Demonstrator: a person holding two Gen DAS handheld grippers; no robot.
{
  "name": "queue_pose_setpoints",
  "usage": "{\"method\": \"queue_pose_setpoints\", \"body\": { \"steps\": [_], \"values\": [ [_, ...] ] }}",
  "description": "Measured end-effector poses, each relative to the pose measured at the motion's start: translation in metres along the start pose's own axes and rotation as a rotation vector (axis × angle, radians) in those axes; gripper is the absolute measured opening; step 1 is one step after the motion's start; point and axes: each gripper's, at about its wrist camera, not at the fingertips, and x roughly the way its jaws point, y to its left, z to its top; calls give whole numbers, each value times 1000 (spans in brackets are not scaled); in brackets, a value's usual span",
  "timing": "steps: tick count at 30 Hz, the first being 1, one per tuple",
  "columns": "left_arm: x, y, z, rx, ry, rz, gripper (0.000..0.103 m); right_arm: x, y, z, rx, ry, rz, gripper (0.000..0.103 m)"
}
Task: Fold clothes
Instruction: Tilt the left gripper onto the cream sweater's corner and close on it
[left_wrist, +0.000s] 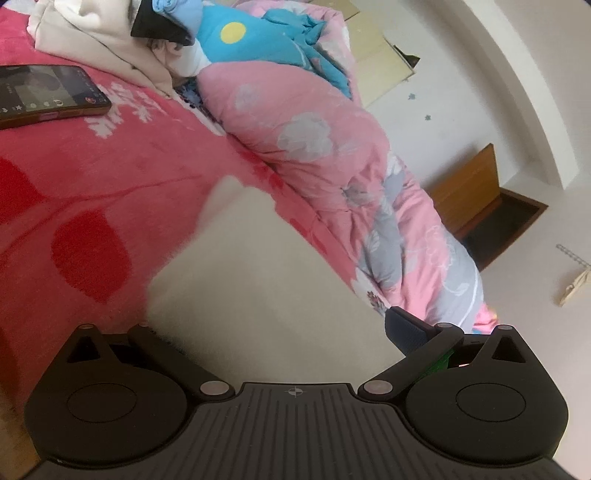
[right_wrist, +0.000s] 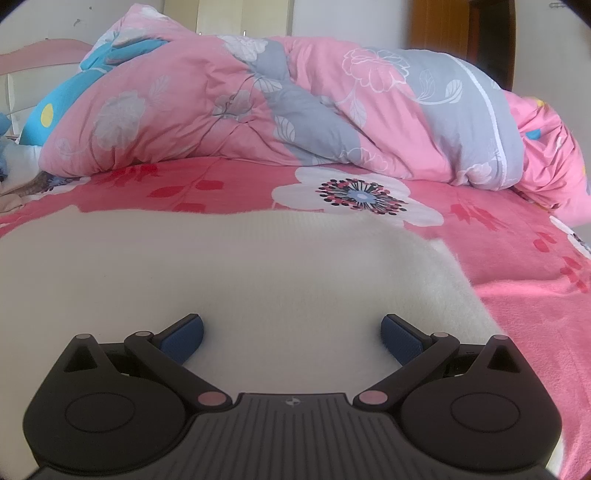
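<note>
Two grippers are hovering over a cream sweater (right_wrist: 258, 266) lying flat on the pink blanket (right_wrist: 517, 295). Right gripper (right_wrist: 292, 334) is spread wide, grasping nothing. Left gripper (left_wrist: 280, 332) is showing only one blue pad (left_wrist: 404, 332), cloth hiding the other, so I cannot tell its state. Phone (left_wrist: 48, 94) is resting near a quilt (left_wrist: 295, 122).

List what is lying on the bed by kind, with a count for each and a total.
Cream garment being folded: 1
Pink floral quilts: 1
Blue plush toys with a yellow dot: 1
Phones: 1
Cream hooded tops: 1
Total: 5, all on the red flowered bedspread. A heap of darker clothes by the hooded top is too jumbled to count.
</note>
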Motion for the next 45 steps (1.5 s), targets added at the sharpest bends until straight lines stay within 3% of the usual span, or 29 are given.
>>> {"method": "queue_pose_setpoints", "body": {
  "steps": [8,15,26,38,45],
  "values": [
    [-1,-13,3,55,-33,-57,102,0,1,-1,0,-5,-3,103],
    [10,0,1,23,-13,8,93,0,1,-1,0,-8,-3,103],
    [17,1,4,40,-33,41,91,1,2,-1,-1,-12,-6,103],
    [33,6,14,47,-62,98,70,0,2,-2,0,-18,-6,103],
    [36,7,16,76,-53,139,53,0,2,-2,0,-22,-5,103]
  ]
}}
